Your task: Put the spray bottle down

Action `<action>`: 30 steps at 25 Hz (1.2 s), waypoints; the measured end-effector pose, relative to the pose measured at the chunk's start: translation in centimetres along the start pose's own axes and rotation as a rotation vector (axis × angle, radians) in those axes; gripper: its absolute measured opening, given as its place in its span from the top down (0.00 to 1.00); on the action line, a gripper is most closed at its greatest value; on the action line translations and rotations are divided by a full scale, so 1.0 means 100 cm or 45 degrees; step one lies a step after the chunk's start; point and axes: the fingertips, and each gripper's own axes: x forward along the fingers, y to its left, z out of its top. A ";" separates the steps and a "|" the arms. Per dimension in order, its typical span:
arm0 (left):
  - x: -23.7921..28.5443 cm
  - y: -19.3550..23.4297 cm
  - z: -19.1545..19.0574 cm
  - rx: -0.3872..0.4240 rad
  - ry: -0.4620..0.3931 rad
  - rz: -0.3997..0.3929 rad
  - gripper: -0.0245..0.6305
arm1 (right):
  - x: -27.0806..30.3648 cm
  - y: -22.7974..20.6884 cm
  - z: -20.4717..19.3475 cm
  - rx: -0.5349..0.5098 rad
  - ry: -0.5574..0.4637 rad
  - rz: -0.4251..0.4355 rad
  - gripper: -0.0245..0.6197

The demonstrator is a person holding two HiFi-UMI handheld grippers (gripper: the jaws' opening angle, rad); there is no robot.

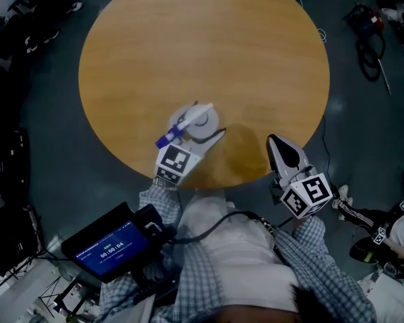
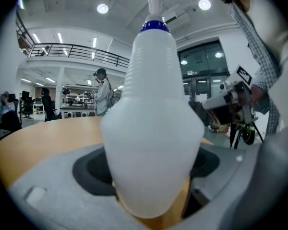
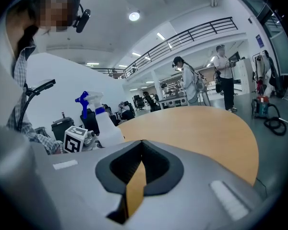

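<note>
A white spray bottle [image 1: 202, 120] with a blue trigger stands upright over the near part of the round wooden table [image 1: 209, 39]. My left gripper [image 1: 206, 132] is shut on its body, one jaw on each side. In the left gripper view the bottle [image 2: 151, 128] fills the middle, and its bottom edge hides whether it touches the table. My right gripper [image 1: 276, 143] hovers at the table's near right edge, shut and holding nothing. In the right gripper view its jaws [image 3: 141, 145] meet at the tips, and the bottle [image 3: 103, 126] shows at the left.
A dark device with a lit blue screen [image 1: 111, 247] sits at my lower left. Bags and cables [image 1: 365, 32] lie on the floor beyond the table's right side. People [image 3: 187, 83] stand far behind the table [image 3: 201, 123].
</note>
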 end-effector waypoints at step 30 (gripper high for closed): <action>-0.039 -0.011 -0.013 -0.006 -0.037 0.100 0.24 | -0.018 0.012 -0.009 -0.026 0.020 0.083 0.96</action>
